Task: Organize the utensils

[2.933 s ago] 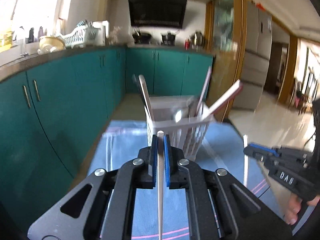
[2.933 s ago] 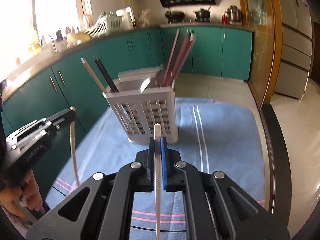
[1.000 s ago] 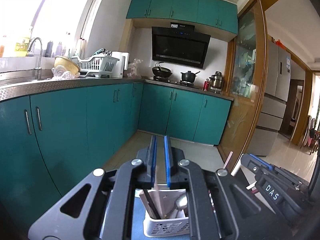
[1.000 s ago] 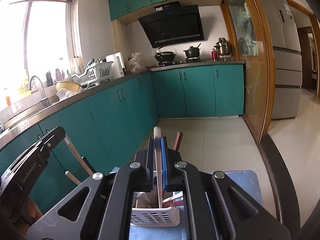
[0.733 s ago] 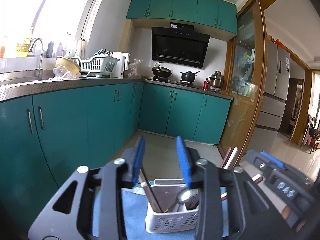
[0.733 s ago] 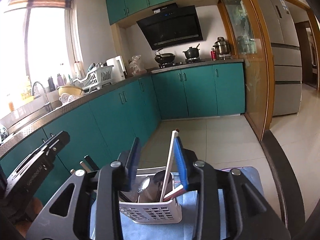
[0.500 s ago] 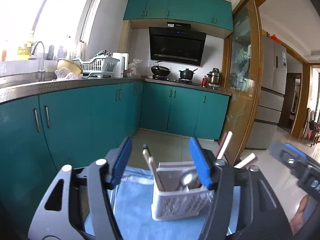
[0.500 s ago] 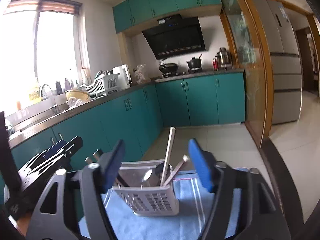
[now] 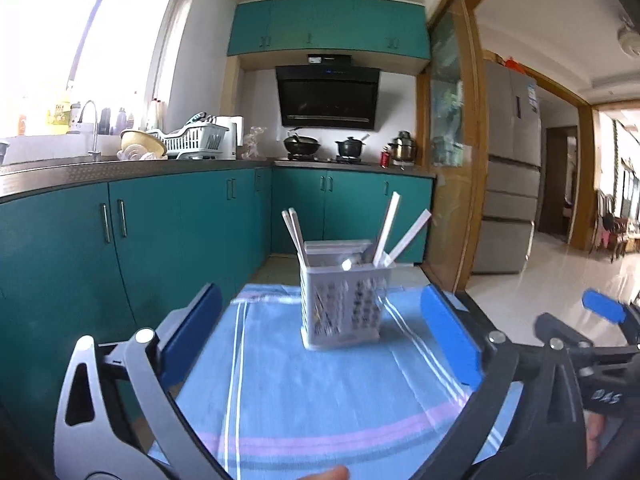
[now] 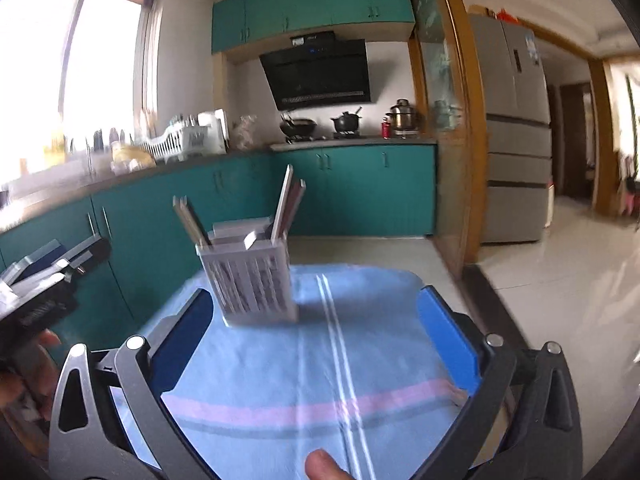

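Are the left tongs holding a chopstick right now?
No, the left tongs are wide open and empty; the chopsticks stand in the utensil basket.

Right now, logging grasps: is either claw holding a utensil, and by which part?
Nothing is held: the left claw and right claw are both open and empty.

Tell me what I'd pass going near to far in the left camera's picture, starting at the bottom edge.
Fingertip → open left tool → blue cloth → white utensil basket → teal cabinets → black range hood.

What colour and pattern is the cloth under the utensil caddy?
Light blue cloth with thin white stripes and a pink band; clearest in the right wrist view.
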